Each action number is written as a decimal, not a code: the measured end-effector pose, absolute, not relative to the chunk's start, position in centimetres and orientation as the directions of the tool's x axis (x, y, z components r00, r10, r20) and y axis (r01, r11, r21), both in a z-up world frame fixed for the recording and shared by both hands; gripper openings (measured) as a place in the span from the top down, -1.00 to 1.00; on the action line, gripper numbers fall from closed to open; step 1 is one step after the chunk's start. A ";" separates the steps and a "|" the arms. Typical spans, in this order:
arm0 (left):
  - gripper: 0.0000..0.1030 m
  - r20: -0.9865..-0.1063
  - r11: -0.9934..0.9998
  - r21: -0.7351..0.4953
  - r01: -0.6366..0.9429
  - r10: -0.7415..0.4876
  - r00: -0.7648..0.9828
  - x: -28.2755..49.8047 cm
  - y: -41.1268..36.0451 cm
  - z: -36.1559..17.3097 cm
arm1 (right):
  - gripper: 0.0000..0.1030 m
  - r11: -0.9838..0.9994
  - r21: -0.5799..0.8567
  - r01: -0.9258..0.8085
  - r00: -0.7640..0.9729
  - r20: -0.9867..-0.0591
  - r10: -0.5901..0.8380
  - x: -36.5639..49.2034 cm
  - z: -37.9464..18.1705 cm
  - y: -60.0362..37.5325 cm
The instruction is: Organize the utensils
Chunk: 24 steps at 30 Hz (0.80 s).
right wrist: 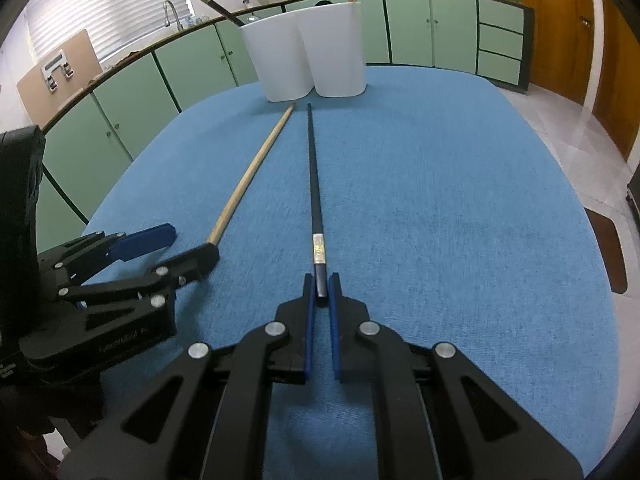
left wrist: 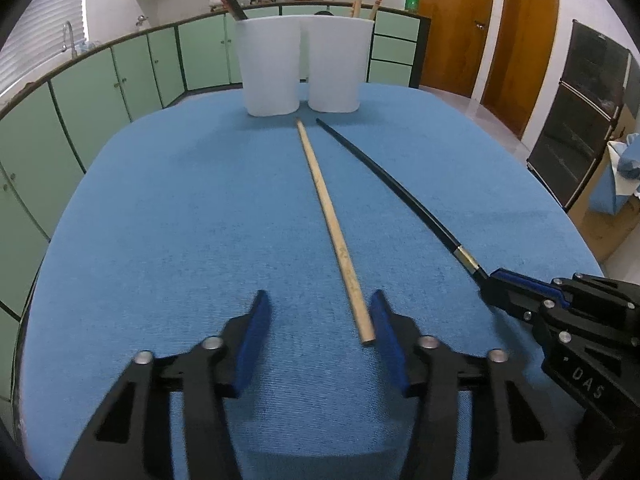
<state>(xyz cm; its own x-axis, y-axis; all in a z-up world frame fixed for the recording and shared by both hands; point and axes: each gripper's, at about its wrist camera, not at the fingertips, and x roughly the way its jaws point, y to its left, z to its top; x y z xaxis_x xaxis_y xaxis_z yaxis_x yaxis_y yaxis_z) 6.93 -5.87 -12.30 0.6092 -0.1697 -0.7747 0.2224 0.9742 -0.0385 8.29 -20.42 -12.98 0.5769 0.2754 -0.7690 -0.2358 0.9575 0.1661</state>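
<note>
The blue-clothed counter [left wrist: 160,220] carries two white holders [right wrist: 308,52] far ahead of both claws; the sticks inside them are cut off at the frame top. The left claw [left wrist: 318,320] stands partly open around the wooden chopstick's [left wrist: 332,228] near end, right pad just beside it. The right claw [right wrist: 321,286] is clamped on the black chopstick's [right wrist: 313,176] near end.

Even, soft indoor light fills the room, brightest from the blinds [right wrist: 100,12] at ten o'clock. Shadows under things are faint. Both fisheye views bow straight lines outward, darken at corners, and look slightly soft.
</note>
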 end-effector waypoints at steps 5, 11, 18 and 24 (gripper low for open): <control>0.50 -0.769 0.975 -0.072 0.212 -0.189 0.610 7.0 -5.0 -12.2 | 0.82 0.959 0.147 -0.243 0.579 -0.771 0.265 8.3 -13.0 -20.1; 0.48 -0.772 0.974 -0.046 0.222 -0.175 0.611 7.2 -5.4 -12.3 | 0.83 0.960 0.139 -0.242 0.580 -0.773 0.258 8.3 -13.1 -19.9; 0.87 -0.768 0.973 -0.066 0.222 -0.191 0.612 7.2 -5.0 -12.2 | 0.88 0.957 0.161 -0.239 0.580 -0.767 0.274 8.4 -13.1 -20.3; 0.87 -0.765 0.972 -0.071 0.223 -0.196 0.614 7.2 -5.0 -12.2 | 0.89 0.958 0.157 -0.241 0.583 -0.765 0.272 8.4 -13.1 -20.3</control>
